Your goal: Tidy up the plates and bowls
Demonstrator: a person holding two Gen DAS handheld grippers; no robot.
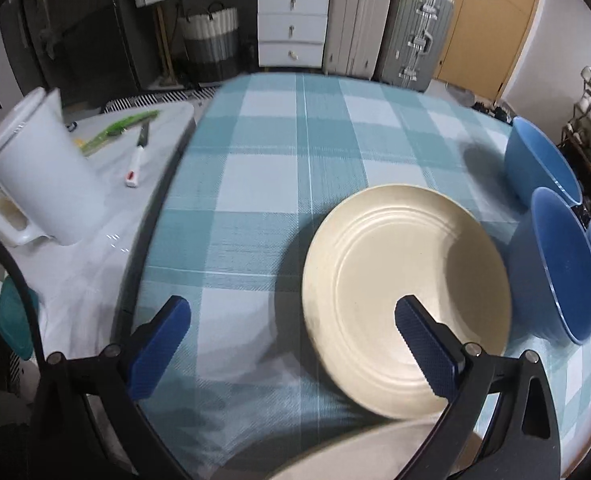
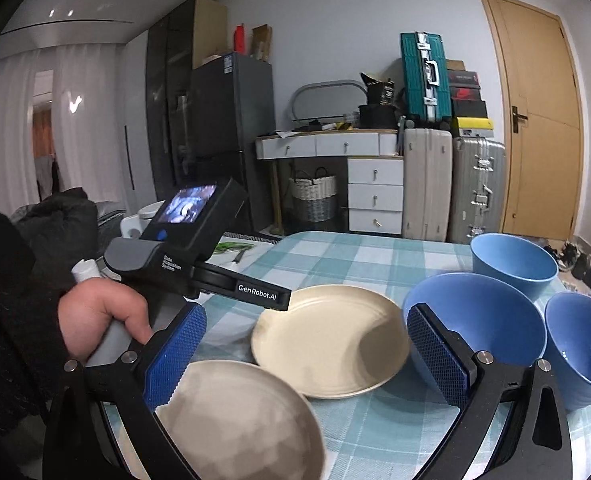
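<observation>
Two cream plates and three blue bowls are laid out on the checked desk (image 1: 263,184). The far plate (image 1: 407,296) is seen just ahead and to the right of the left gripper (image 1: 291,348), whose jaws are spread wide and hold nothing; one finger overlaps its near rim. The near plate (image 2: 235,420) lies under the right gripper (image 2: 307,360), likewise wide and empty. The nearest bowl (image 2: 475,320) sits just right of the far plate. The left gripper is judged nearer to the far plate.

Two cream plates (image 2: 327,344) (image 2: 239,420) lie flat on the table, rims nearly touching. Three blue bowls (image 2: 513,262) (image 2: 479,320) (image 2: 579,344) stand upright, clustered just right of them.
</observation>
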